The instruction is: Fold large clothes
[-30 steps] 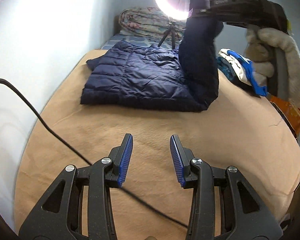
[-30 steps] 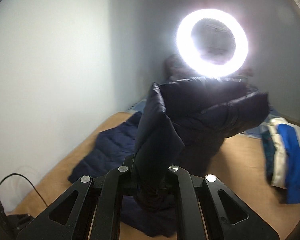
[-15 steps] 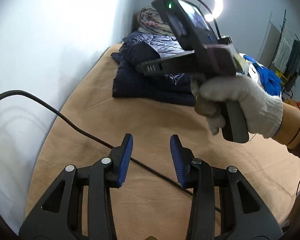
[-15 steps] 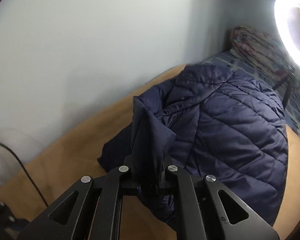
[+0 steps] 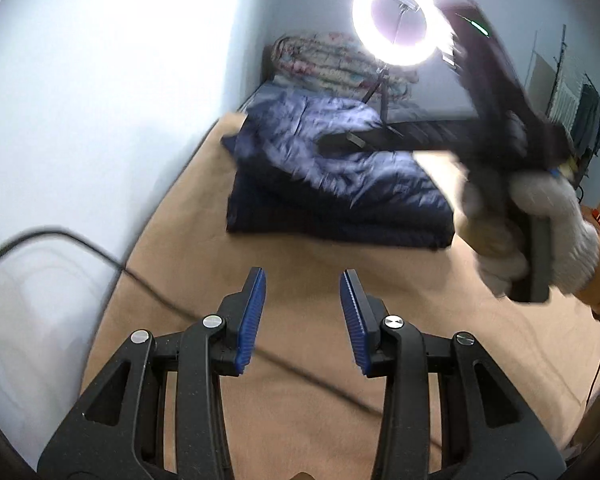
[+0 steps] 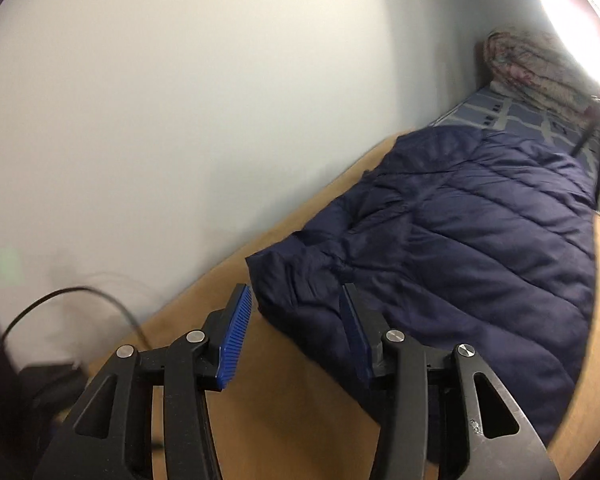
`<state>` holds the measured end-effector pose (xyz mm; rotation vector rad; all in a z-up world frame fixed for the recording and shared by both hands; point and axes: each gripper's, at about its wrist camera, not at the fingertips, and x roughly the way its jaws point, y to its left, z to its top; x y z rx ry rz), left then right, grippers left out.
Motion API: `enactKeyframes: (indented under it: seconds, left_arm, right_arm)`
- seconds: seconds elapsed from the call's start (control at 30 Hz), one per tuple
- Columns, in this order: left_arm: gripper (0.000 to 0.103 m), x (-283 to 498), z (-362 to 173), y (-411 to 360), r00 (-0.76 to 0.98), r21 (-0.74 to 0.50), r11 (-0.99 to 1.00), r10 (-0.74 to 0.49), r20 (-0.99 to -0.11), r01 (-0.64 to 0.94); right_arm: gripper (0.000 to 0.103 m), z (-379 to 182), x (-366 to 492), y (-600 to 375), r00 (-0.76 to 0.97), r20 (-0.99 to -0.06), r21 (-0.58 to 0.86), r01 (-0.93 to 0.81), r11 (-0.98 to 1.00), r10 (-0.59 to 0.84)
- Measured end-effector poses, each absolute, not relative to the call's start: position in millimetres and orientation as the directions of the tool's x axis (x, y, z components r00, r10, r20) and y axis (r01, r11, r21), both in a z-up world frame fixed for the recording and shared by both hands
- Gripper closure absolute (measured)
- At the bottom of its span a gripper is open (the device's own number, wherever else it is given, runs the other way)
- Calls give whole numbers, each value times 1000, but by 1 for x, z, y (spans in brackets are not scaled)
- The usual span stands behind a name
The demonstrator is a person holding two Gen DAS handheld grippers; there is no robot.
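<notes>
A navy quilted puffer jacket (image 5: 332,184) (image 6: 460,264) lies folded over on the tan bed cover (image 5: 300,360), close to the wall. My right gripper (image 6: 296,320) hovers just above the jacket's near corner; its jaws are opening and the fabric lies loose below them, not pinched. In the left wrist view that gripper (image 5: 496,120) shows blurred above the jacket, held by a white-gloved hand (image 5: 540,232). My left gripper (image 5: 302,312) stands open over the bare cover, well short of the jacket, with nothing between its blue pads.
A black cable (image 5: 100,256) runs from the wall across the cover under my left gripper. A lit ring light (image 5: 396,20) on a tripod and a rolled floral quilt (image 5: 332,60) stand at the bed's far end. The pale wall (image 6: 180,120) borders the left side.
The right gripper came down with the jacket sleeve, laid it over the jacket body and let go; its jaws now stand apart. The left gripper stays open.
</notes>
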<state>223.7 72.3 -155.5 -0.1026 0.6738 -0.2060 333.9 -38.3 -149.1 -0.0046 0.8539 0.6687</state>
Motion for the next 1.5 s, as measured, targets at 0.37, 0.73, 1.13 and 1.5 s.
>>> enactKeyframes:
  seconds: [0.37, 0.73, 1.13, 1.5]
  left_arm:
    - [64, 345, -128, 42, 817, -18, 992, -111, -566, 123]
    - [59, 392, -218, 79, 695, -4, 1000, -2, -719, -2]
    - [59, 394, -223, 102, 694, 20, 994, 90, -714, -108]
    - [89, 388, -221, 76, 623, 42, 999, 43, -781, -15]
  right_arm:
    - [44, -177, 313, -179, 588, -755, 203, -211, 956, 290]
    - [31, -221, 326, -220, 495, -715, 509, -115, 853, 493]
    - [42, -251, 341, -203, 392, -663, 656, -106, 747, 638]
    - [79, -242, 343, -191, 379, -732, 585, -76, 807, 566]
